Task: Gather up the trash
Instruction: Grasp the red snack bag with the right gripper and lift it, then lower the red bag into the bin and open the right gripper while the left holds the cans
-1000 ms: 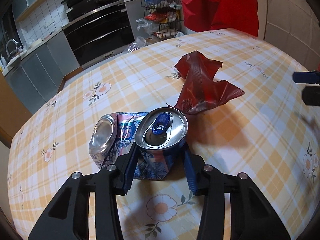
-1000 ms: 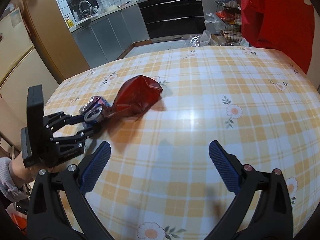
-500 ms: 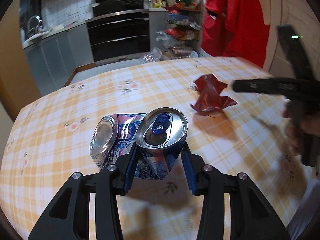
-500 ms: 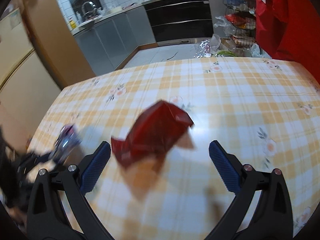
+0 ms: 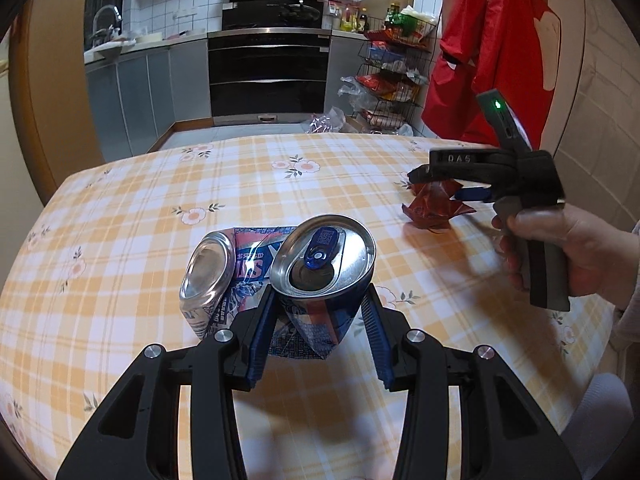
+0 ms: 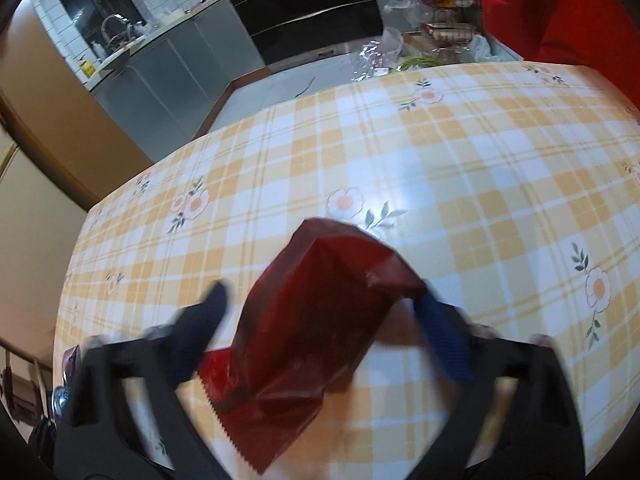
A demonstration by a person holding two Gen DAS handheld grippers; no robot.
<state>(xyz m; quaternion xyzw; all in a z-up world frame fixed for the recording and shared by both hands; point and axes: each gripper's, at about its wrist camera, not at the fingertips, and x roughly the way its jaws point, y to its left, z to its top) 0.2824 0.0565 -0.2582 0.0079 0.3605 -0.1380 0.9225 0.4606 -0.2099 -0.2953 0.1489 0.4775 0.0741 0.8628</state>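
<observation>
My left gripper point(image 5: 318, 312) is shut on a crushed blue drink can point(image 5: 320, 276) and holds it above the table, its opened top facing the camera. The can's bent-over bottom half point(image 5: 208, 268) sticks out to the left. A crumpled dark red wrapper point(image 6: 316, 320) lies on the checked tablecloth point(image 6: 480, 168). My right gripper point(image 6: 320, 312) is open with one finger on each side of the wrapper, the view blurred by motion. In the left wrist view the right gripper point(image 5: 444, 184) hovers over the wrapper point(image 5: 432, 208) at the right.
The table's far edge point(image 5: 280, 140) drops to a kitchen floor with an oven point(image 5: 268, 76), cabinets and a wire rack of snacks point(image 5: 388, 76). A red garment point(image 5: 488, 48) hangs at the back right.
My left gripper has lifted and drawn back with the can. My right gripper has moved forward and down until its open fingers straddle the red wrapper.
</observation>
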